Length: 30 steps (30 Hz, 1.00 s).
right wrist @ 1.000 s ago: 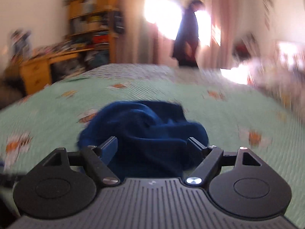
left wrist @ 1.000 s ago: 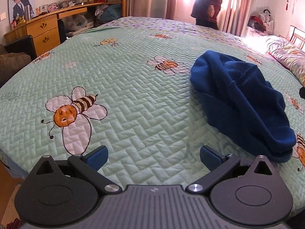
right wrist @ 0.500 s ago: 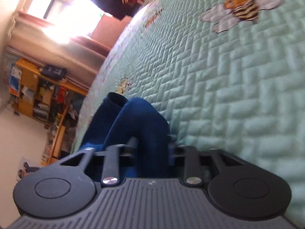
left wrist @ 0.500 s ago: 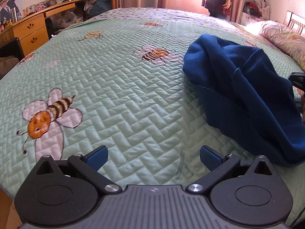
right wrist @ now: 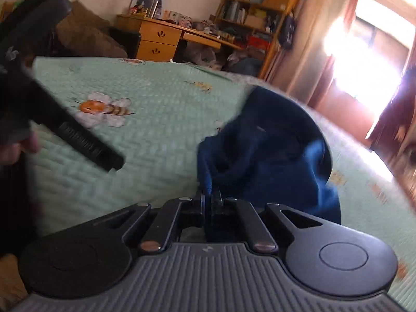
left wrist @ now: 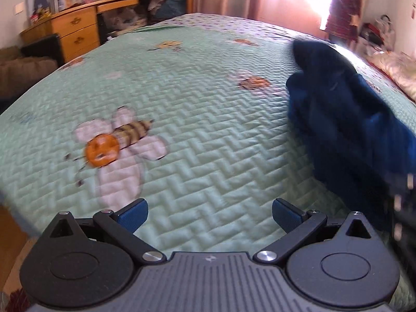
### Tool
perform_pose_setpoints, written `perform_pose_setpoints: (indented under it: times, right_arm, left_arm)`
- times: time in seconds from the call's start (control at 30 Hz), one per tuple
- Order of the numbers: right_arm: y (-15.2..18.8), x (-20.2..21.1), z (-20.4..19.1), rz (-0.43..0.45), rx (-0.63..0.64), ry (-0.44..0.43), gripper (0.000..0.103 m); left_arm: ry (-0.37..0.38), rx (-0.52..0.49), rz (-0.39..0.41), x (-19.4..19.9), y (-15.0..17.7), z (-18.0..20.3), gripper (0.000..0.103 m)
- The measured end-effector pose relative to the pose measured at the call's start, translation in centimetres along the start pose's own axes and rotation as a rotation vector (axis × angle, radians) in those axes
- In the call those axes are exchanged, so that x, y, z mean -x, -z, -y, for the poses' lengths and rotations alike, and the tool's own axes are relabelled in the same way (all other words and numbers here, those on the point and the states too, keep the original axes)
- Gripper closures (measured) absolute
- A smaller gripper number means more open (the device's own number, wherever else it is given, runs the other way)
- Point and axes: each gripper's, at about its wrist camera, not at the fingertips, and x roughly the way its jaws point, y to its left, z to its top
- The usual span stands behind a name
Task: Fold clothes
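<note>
Right gripper point(right wrist: 209, 197): jaws closed tight on a fold of the blue garment point(right wrist: 270, 150), cloth pinched between the pads. The rest of the garment lies bunched in a heap ahead of it on the bed, unfolded.

Left gripper point(left wrist: 209, 212): jaws wide apart, nothing between them, over bare quilt. The garment point(left wrist: 345, 119) sits to its right, apart from its fingers.

Step in hand, as judged: first hold taken on one edge, ahead of spreading the piece flat. No fold is made yet. The next move calls for the left gripper to take a second edge or corner, so the cloth can be drawn out between the two; a one-sided pull risks dragging the heap in a lump.

Surface: green quilt point(left wrist: 208, 119) in herringbone stitch with bee motifs point(left wrist: 114, 145), soft.

Room: wooden desk point(left wrist: 75, 31) and shelves behind, curtained bright window, a person point(left wrist: 343, 10) standing by it.
</note>
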Motion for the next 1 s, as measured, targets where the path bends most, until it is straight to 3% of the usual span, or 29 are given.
perform_pose_setpoints:
  times: [0.03, 0.13, 0.2, 0.27, 0.4, 0.57, 0.6, 0.63, 0.67, 0.7, 0.87, 1.0]
  right_arm:
    - [0.0, 0.9, 0.6, 0.018, -0.083, -0.014, 0.098]
    - [-0.4, 4.2, 3.9, 0.124, -0.317, -0.053, 0.083]
    - [-0.8, 6.1, 6.7, 0.198, -0.44, -0.025, 0.06]
    - [-0.5, 6.5, 10.2, 0.209, -0.548, 0.023, 0.047]
    - [2.3, 2.4, 16.4, 0.069, -0.751, 0.135, 0.046]
    - [10.6, -4.0, 20.6, -0.029, -1.175, 0.097, 0.047]
    - [11.2, -4.6, 20.1, -0.032, -1.197, 0.092, 0.058]
    - [11.2, -4.9, 19.4, -0.024, -1.195, 0.076, 0.067]
    - [10.7, -5.2, 18.8, -0.013, -1.184, 0.053, 0.09]
    - [10.2, -5.5, 18.2, -0.002, -1.172, 0.029, 0.098]
    - [3.5, -2.5, 11.2, 0.122, -0.812, -0.028, 0.098]
    - [0.2, 0.6, 1.9, 0.114, -0.417, -0.058, 0.098]
  left_arm:
    - [0.002, -0.001, 0.005, 0.4, 0.1, -0.3, 0.001]
    - [0.007, -0.002, 0.018, 1.1, 0.3, -0.9, 0.001]
    - [0.014, 0.009, 0.021, 1.3, 0.2, -1.1, 0.001]
    - [0.025, 0.01, 0.024, 1.4, 0.2, -0.9, 0.001]
    - [0.051, -0.01, 0.033, 1.6, 0.3, 0.0, 0.001]
    - [0.092, -0.046, 0.049, 1.3, -0.2, 1.4, 0.001]
    - [0.099, -0.049, 0.049, 1.1, -0.4, 1.7, 0.001]
    - [0.101, -0.051, 0.051, 0.7, -0.6, 1.9, 0.001]
    - [0.1, -0.053, 0.048, 0.3, -0.7, 2.2, 0.001]
    - [0.097, -0.054, 0.039, -0.2, -0.8, 2.4, 0.001]
    - [0.084, -0.053, 0.002, -1.1, -0.6, 3.0, 0.001]
    - [0.049, -0.017, 0.004, -0.4, 0.0, 1.6, 0.001]
